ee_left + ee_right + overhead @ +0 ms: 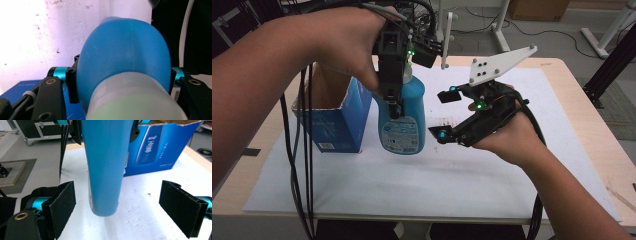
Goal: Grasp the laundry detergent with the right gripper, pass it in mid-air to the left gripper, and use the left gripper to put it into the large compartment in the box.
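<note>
The table (582, 125) spans the high view, its wooden edge showing at right, with a white sheet (462, 180) covering most of its top. On the sheet at centre left of the frame stands an open blue carton (339, 122), its top flaps torn back.

Just right of the carton, at upper centre of the high view, a blue bottle (402, 120) with a pale cap hangs upright. In the right gripper view its rounded base sits clear of the sheet, with a shadow beneath it. Whether the bottle touches the carton cannot be told.

The left gripper (394, 107) comes down from the upper centre of the high view. In the left gripper view its jaws press on either side of the bottle's shoulder, just below the cap; it is pinching the bottle.

The right gripper (447, 115) lies right of centre in the high view, held in a hand (507, 137), pointing toward the bottle. In the right gripper view its two black pads (62, 207) stand spread wide, with the bottle's lower body between them and clear of both. Nothing is pinched there.
</note>
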`<state>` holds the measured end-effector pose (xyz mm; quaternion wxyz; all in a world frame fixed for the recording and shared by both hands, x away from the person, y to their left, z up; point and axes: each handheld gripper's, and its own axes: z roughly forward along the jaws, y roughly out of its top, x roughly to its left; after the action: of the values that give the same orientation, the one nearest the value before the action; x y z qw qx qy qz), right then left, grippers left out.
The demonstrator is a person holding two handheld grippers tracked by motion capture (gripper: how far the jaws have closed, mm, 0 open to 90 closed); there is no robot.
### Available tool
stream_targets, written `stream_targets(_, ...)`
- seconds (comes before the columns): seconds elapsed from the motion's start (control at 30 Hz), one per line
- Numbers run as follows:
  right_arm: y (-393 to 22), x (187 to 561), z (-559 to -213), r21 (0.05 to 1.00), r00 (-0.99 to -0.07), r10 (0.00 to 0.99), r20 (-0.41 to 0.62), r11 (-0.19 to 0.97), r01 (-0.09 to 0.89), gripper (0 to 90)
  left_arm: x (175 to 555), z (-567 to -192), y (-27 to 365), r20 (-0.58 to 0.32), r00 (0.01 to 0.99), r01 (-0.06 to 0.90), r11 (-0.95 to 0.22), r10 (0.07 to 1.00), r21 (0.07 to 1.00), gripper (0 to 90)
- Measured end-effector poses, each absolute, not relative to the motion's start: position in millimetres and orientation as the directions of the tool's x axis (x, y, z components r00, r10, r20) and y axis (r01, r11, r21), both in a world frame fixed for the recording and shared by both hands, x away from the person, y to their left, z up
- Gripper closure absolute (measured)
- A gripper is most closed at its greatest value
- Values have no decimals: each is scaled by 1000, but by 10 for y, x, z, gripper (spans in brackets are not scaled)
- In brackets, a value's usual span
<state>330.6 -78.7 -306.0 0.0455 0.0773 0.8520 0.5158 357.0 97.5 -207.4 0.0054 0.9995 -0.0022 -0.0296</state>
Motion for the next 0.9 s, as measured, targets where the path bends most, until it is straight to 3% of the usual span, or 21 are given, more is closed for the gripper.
stream_targets(0.1,-841,3306,-2992,880,-983,180,-19,469,69,118,3573,-2016,996,-60,998,14,-1000,13,12,380)
stream_targets(0.23,-933,3299,-2888,872,-980,194,-41,487,60,36,3577,-1934,1034,-55,998,35,-999,34,22,381)
stream_targets(0.57,-1065,3345,-2736,825,-975,204,-90,564,42,5,3594,-1701,1165,-60,991,119,-993,117,24,380)
stream_targets(0.73,-1060,3357,-2634,747,-975,173,-139,665,12,5,3662,-1512,1337,-87,972,222,-974,218,44,380)
stream_targets(0.9,-1068,3387,-2513,632,-976,132,-172,775,-7,5,3778,-1318,1579,-115,913,401,-914,392,63,379)
